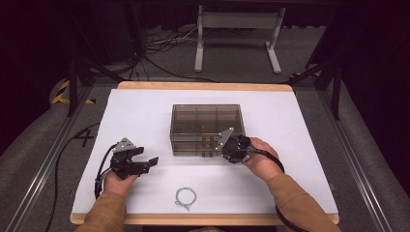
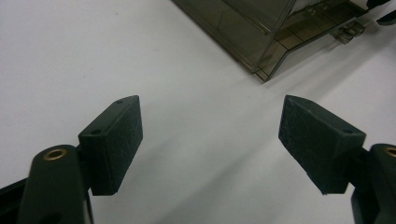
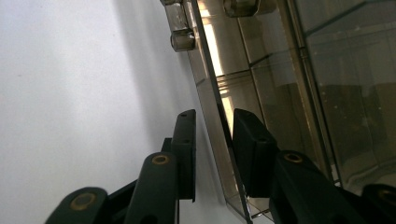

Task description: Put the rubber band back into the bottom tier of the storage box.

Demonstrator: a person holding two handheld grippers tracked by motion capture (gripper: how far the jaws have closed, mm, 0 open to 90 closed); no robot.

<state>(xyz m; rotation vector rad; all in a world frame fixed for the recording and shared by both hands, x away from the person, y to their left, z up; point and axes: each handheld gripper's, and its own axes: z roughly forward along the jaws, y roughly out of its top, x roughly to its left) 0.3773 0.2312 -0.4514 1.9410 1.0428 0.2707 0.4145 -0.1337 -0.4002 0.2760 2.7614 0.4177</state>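
Centrally on the white table covering (image 1: 145,111) stands a smoke-tinted, transparent plastic organiser box (image 1: 206,124) with divided compartments, its near side facing the person. At that near side the right gripper (image 1: 223,146), held in the person's right hand (image 1: 261,157), meets the box's front right corner; in the right gripper view its two black jaws stand narrowly apart with a thin, clear brown panel edge (image 3: 219,140) of the box running between them, one jaw on each side, though whether the pads actually press on the panel cannot be told. Small latch or hinge fittings (image 3: 181,39) show farther along that same edge. Well apart from the box, over the bare covering on the left, the left gripper (image 1: 151,161) is held with its jaws spread wide and nothing between them, pointing toward the box's near left corner (image 2: 261,70). Near the table's front edge lies a small, pale, coiled loop of cord (image 1: 185,197), clear of both grippers.
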